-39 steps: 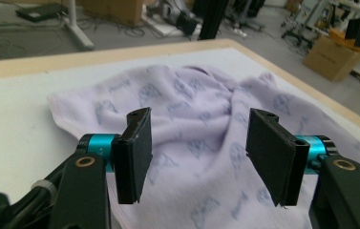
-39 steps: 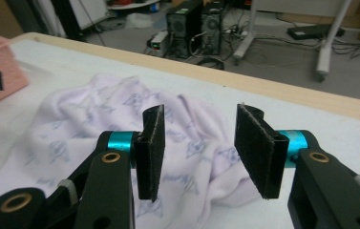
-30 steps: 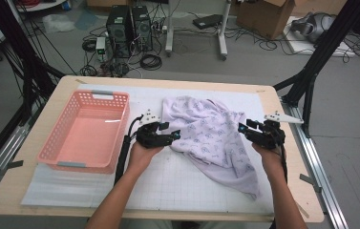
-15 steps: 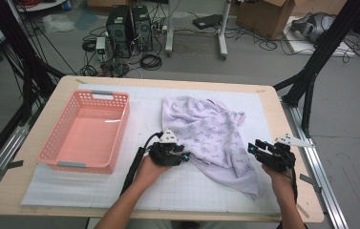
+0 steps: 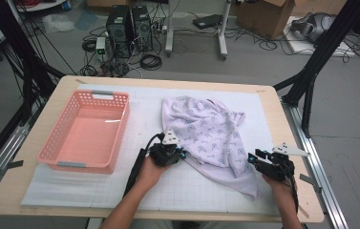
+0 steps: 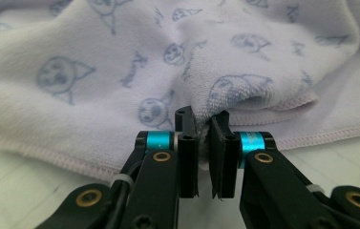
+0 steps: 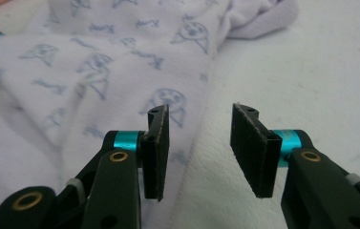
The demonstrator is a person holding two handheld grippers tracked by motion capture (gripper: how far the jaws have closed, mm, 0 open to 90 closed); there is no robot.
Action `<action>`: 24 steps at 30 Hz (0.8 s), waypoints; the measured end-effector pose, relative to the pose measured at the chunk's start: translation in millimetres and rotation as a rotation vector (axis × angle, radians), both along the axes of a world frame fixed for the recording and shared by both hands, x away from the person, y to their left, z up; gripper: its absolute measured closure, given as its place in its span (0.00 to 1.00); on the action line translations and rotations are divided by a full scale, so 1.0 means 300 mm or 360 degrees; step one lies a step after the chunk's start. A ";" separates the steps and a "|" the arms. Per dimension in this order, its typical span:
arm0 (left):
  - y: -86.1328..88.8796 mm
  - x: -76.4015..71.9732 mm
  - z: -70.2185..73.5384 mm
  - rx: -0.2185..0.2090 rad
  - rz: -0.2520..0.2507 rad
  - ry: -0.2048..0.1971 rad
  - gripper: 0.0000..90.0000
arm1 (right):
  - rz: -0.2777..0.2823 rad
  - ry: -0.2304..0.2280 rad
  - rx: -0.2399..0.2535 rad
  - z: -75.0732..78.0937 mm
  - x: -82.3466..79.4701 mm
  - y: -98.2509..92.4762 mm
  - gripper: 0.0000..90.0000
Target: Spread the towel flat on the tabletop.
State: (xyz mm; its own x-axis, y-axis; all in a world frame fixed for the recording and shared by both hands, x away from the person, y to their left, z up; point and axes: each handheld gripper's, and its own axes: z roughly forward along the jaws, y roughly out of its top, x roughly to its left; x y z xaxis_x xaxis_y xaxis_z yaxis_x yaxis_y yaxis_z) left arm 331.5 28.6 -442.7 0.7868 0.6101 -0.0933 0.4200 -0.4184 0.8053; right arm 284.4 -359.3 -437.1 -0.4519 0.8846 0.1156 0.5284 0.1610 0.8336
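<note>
— Step in hand? Pinching the towel (image 5: 211, 136) — spread rumpled on the surface (image 5: 206, 195), right of the pink basket (image 5: 84, 131).

— Left gripper (image 6: 205, 143) fingers just closing, clamped on the near hem fold. Right gripper (image 7: 199, 143) fingers apart, over cloth, gripping nothing.

— Next, probably: closing the right on its edge, then lifting together.

On the surface (image 5: 282, 200): one printed lilac towel (image 5: 211, 136), one pink basket (image 5: 86, 131), one white gridded mat (image 5: 134, 191). Two claws: left claw (image 5: 182, 155), right claw (image 5: 253, 157). On the floor behind: two black computer towers (image 5: 130, 28), one cardboard box (image 5: 263, 12).
</note>
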 end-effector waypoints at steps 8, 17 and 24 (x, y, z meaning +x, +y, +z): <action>0.169 -0.083 0.013 -0.0139 0.0086 0.0002 0.92 | -0.0015 0.0036 -0.0003 -0.014 0.007 0.006 0.65; 0.281 -0.160 0.011 -0.0164 0.0132 -0.0005 0.92 | 0.0075 0.0116 -0.0175 -0.042 0.048 0.117 0.63; 0.287 -0.155 0.007 -0.0258 0.0201 0.0017 0.57 | 0.0019 0.0106 -0.0396 -0.014 0.027 0.105 0.97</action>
State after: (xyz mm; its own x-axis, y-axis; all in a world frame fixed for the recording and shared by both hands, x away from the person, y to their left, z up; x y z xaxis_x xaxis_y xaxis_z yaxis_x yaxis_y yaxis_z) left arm 284.8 114.8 -440.6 0.7034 0.6803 -0.2060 0.4696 -0.2273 0.8531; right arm 292.6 -327.9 -441.2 -0.4611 0.8842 -0.0749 0.5777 0.3632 0.7310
